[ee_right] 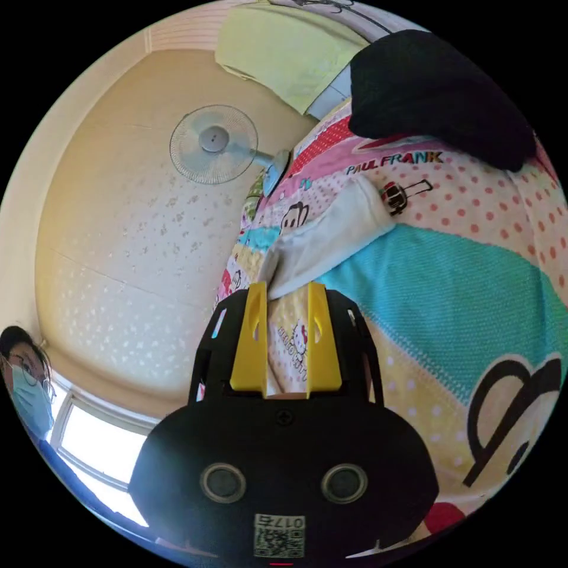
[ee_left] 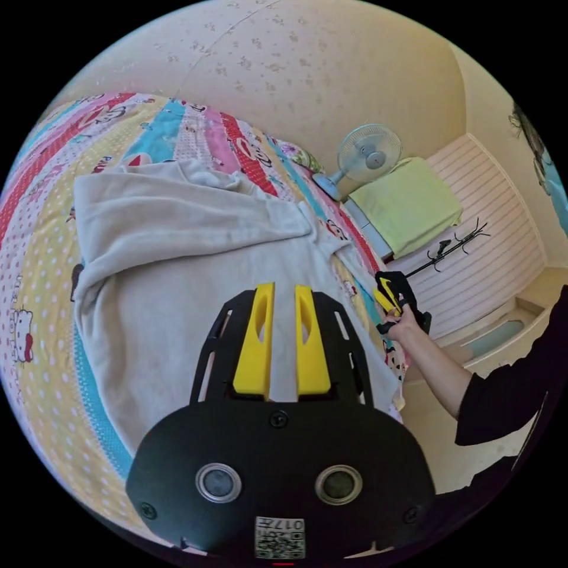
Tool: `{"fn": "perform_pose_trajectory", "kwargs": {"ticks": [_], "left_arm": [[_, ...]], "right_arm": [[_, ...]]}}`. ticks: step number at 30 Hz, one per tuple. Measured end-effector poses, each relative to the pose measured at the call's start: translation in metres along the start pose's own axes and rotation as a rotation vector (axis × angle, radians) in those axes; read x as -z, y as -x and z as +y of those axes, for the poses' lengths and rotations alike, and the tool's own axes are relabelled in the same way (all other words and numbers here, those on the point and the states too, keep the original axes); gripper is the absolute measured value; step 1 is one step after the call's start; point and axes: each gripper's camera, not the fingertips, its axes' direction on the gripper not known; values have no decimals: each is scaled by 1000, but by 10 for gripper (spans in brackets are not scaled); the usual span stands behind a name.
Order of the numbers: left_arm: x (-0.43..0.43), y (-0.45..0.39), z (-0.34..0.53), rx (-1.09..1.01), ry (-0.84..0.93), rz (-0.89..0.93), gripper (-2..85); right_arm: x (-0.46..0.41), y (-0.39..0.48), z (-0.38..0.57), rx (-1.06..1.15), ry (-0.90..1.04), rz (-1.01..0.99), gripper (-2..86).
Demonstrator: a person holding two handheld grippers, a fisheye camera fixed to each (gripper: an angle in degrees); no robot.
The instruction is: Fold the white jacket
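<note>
Your left gripper (ee_left: 284, 290) hangs over the white jacket (ee_left: 177, 248), jaws slightly apart, empty. Your right gripper (ee_right: 286, 288), jaws apart, sits just beside its sleeve (ee_right: 331, 236) on the bed (ee_right: 461, 307).

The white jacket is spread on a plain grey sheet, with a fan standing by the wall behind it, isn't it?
Not quite. The white jacket lies on a colourful patchwork cartoon-print bedspread, not a plain grey sheet; the left gripper view shows it. The rest holds: the fan stands by the wall beyond the bed.
</note>
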Motion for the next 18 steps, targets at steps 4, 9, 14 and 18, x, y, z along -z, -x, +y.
{"fn": "perform_pose_trajectory", "kwargs": {"ticks": [4, 9, 14, 18], "left_arm": [[-79, 67, 18, 127, 194, 145, 20], [-75, 131, 28, 249, 124, 438, -8], [-73, 150, 29, 208, 115, 470, -10], [-70, 162, 29, 203, 111, 486, -10]], "right_arm": [[20, 4, -53, 92, 6, 164, 117], [-21, 33, -132, 342, 221, 486, 135], [-93, 31, -176, 438, 589, 601, 120], [-109, 84, -194, 568, 727, 540, 76]]}}
